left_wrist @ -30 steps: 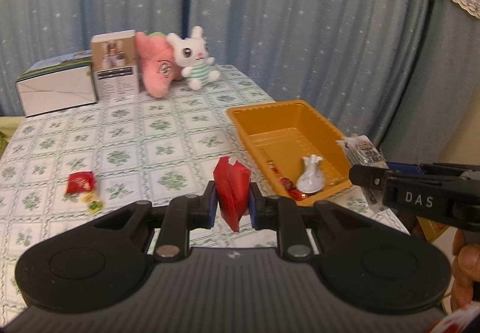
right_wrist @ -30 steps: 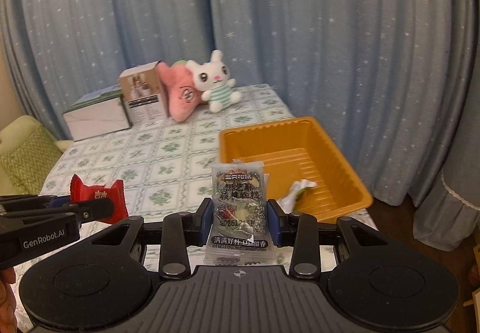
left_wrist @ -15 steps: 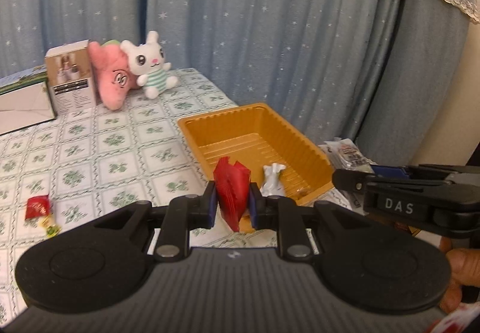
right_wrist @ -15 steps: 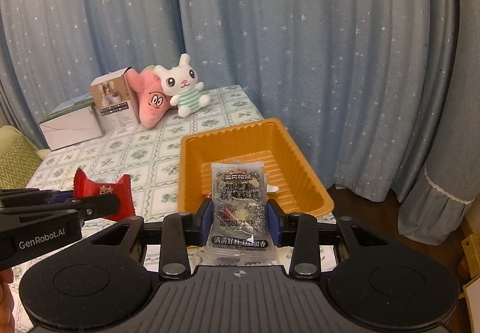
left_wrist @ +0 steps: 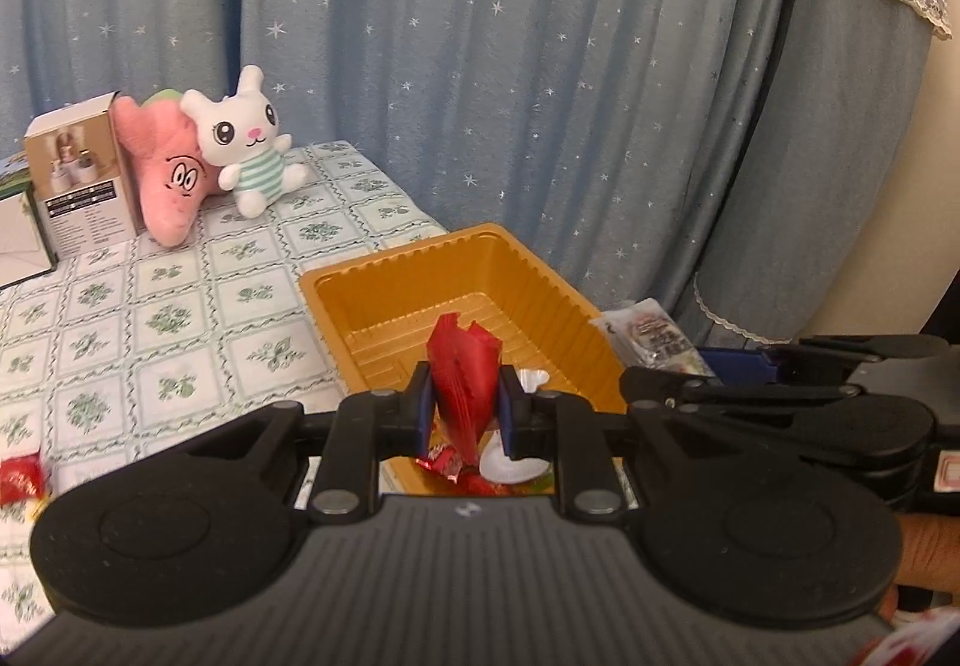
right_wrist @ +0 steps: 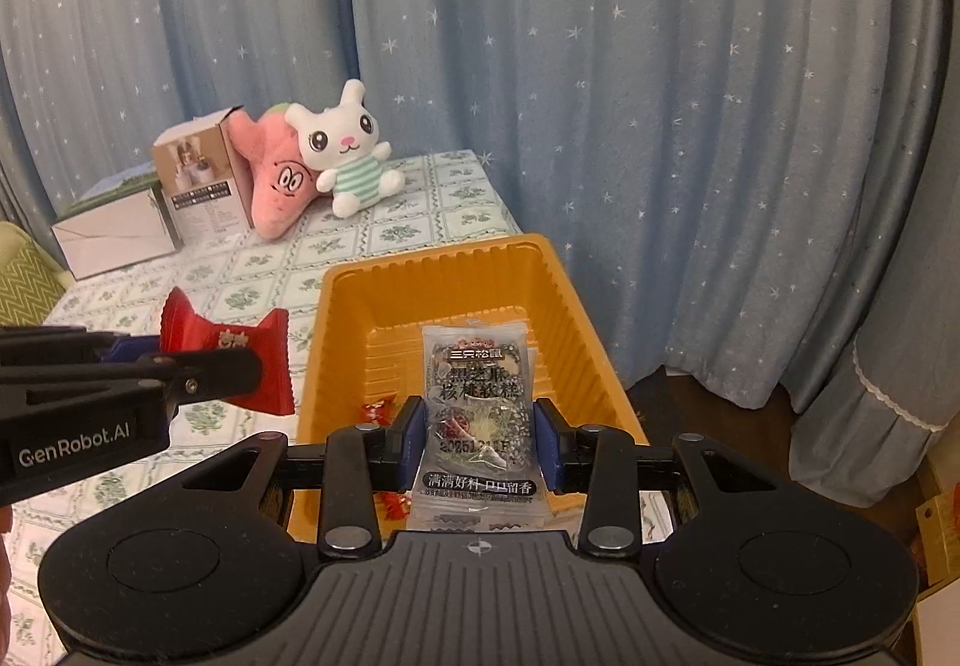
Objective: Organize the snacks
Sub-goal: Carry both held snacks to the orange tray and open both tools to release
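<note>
The orange tray [right_wrist: 336,342] at the table's right edge holds a few red candies [right_wrist: 375,413] and a white wrapper [left_wrist: 516,465] at its near end. The left gripper [left_wrist: 463,409] pinches a red packet [left_wrist: 465,384]; the right gripper [right_wrist: 477,435] clamps a clear nut packet [right_wrist: 477,402]. Both have closed in since a second ago and now hang over the tray's near end.

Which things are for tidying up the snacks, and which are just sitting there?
For the job:
- red snack packet, in the left gripper
- clear snack packet, in the right gripper
- orange tray
- small red candy on the table

Just sitting there:
- white bunny toy
- pink plush
- two boxes
</note>
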`<state>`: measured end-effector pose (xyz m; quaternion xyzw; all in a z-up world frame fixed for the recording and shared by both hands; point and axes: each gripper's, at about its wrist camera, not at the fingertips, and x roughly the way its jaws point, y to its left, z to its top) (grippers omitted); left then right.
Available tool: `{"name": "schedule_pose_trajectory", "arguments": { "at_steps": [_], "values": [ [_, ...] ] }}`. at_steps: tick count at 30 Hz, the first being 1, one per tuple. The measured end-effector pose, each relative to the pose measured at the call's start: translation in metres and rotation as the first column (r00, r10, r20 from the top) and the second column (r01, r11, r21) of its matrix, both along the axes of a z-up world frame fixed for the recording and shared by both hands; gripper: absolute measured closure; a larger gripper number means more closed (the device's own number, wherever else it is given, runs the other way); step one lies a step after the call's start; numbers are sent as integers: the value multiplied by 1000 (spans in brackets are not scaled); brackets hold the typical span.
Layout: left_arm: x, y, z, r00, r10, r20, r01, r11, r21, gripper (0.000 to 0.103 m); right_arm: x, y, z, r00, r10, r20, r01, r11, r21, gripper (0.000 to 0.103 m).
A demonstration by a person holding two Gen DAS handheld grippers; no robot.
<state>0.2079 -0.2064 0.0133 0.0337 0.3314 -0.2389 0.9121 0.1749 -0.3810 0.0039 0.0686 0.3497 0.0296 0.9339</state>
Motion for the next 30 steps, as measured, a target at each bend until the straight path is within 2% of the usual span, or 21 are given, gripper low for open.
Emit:
{"name": "schedule_pose_trajectory", "arguments": {
  "at_steps": [8, 14, 24, 25, 28, 30],
  "values": [
    [42, -8, -10, 1000, -8, -15, 8, 1000, 11, 84, 40, -14, -12, 1000, 20, -12, -20, 999, 42, 65],
    [73, -13, -23, 999, -8, -44, 9, 1000, 11, 84, 67, -16, -24, 999, 28, -34, -27, 999, 30, 65],
    [95, -24, -45, 996, -25, -82, 25, 1000, -8, 83, 85, -20, -41, 997, 22, -72, -21, 1000, 10, 65],
    [96, -26, -48, 996, -30, -85, 29, 1000, -10, 82, 85, -21, -42, 997, 20, -75, -20, 1000, 7, 65],
    [99, -28, -52, 995, -36, -92, 36, 999, -6, 68, 85, -24, -45, 997, 9, -81, -8, 1000, 11, 65],
    [97, -23, -51, 996, -25, -86, 24, 1000, -6, 63, 82, -26, -45, 997, 5, -79, -4, 1000, 14, 65]
  ]
}}
